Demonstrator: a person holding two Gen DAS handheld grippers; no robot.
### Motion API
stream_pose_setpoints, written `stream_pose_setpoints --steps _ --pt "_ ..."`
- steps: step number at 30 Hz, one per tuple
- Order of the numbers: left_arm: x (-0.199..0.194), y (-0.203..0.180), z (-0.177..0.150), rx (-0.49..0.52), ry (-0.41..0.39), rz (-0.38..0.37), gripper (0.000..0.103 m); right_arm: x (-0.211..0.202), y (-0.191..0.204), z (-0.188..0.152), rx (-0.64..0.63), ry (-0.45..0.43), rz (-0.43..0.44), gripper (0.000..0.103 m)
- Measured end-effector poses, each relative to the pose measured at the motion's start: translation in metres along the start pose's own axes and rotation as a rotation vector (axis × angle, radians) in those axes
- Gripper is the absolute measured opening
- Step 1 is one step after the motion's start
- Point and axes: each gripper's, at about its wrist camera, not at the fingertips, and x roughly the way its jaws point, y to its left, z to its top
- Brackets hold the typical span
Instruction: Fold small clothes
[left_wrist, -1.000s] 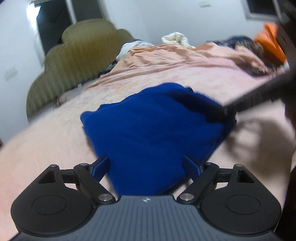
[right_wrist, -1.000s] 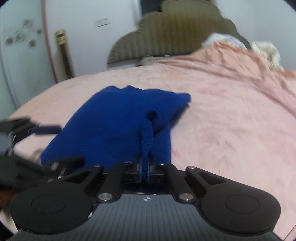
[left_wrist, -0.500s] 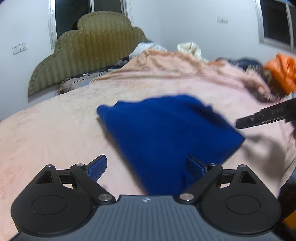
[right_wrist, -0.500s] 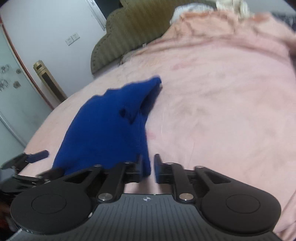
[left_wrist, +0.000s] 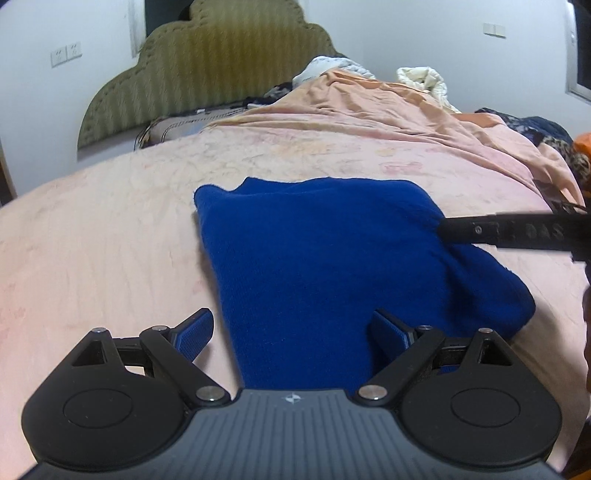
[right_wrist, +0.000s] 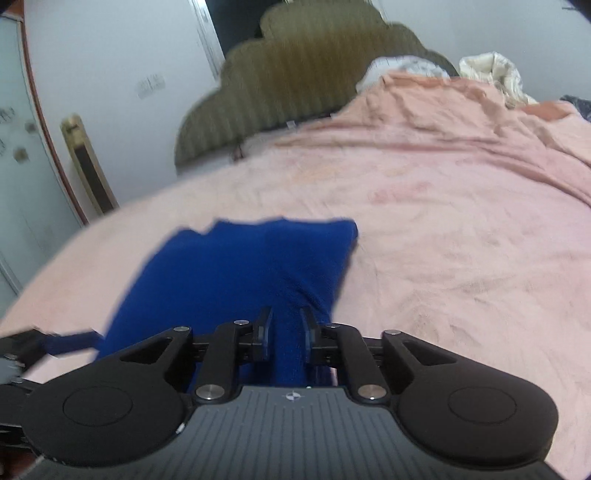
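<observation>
A dark blue garment (left_wrist: 332, 258) lies folded on the pink bedspread (left_wrist: 92, 240). My left gripper (left_wrist: 293, 328) is open, its fingers apart over the garment's near left edge. My right gripper (right_wrist: 287, 325) has its jaws a little apart with a fold of the blue garment (right_wrist: 240, 273) between them at its near right edge; whether they pinch it is unclear. The right gripper also shows in the left wrist view (left_wrist: 517, 230), touching the garment's right side. The left gripper's fingers (right_wrist: 70, 339) show at the left of the right wrist view.
An olive padded headboard (left_wrist: 207, 74) stands at the far end of the bed. A rumpled orange-pink cover (left_wrist: 388, 107), white cloth (left_wrist: 424, 79) and dark patterned clothes (left_wrist: 546, 133) lie at the far right. A door and gold handle (right_wrist: 88, 162) are at the left.
The right gripper was shut on a raised fold, let go and opened, and now sits low with its jaws around the garment's edge. The garment now lies flatter. The left gripper stayed open.
</observation>
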Motion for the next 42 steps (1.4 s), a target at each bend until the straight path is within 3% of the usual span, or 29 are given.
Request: stream_pose_setpoints --steps 3,6,9,12,16,19,24,28,31,35,36,37,38,40,42 --pt "0.000 0.003 0.001 -0.023 0.012 0.010 0.093 -0.004 0.015 -0.008 -0.092 -0.007 -0.024 0.052" --pt "-0.003 0.005 0.002 -0.035 0.015 0.024 0.093 0.014 0.009 -0.015 -0.122 0.073 -0.102 0.055" --pt "-0.002 0.012 0.004 -0.036 0.014 0.048 0.093 0.005 -0.005 -0.011 -0.016 0.049 -0.037 0.056" --pt "0.001 0.021 0.009 -0.063 0.022 0.055 0.093 -0.003 -0.010 -0.006 -0.011 0.018 -0.015 0.074" --pt "0.009 0.032 0.018 -0.099 0.031 0.067 0.093 0.009 -0.028 0.002 0.031 0.073 0.026 0.086" --pt "0.015 0.041 0.025 -0.129 0.040 0.054 0.093 0.022 -0.044 0.005 0.094 0.112 0.071 0.087" --pt "0.037 0.073 0.039 -0.246 0.056 -0.045 0.093 0.043 -0.057 0.009 0.140 0.165 0.230 0.091" --pt "0.073 0.106 0.042 -0.427 0.136 -0.239 0.093 0.064 -0.068 0.020 0.193 0.210 0.385 0.090" --pt "0.092 0.123 0.045 -0.556 0.124 -0.344 0.096 0.086 -0.071 0.030 0.220 0.235 0.457 0.089" --pt "0.114 0.123 0.055 -0.606 0.131 -0.461 0.095 0.115 -0.067 0.044 0.250 0.244 0.514 0.086" --pt "0.117 0.119 0.057 -0.600 0.127 -0.452 0.081 0.121 -0.064 0.047 0.247 0.243 0.510 0.081" --pt "0.119 0.114 0.059 -0.574 0.121 -0.416 0.048 0.128 -0.059 0.049 0.239 0.247 0.496 0.070" --pt "0.120 0.109 0.061 -0.530 0.122 -0.367 0.036 0.132 -0.055 0.050 0.227 0.248 0.479 0.064" --pt "0.115 0.106 0.064 -0.486 0.087 -0.354 0.028 0.139 -0.050 0.051 0.216 0.253 0.454 0.037" --pt "0.103 0.104 0.066 -0.437 0.037 -0.344 0.026 0.139 -0.045 0.049 0.217 0.248 0.456 0.036"
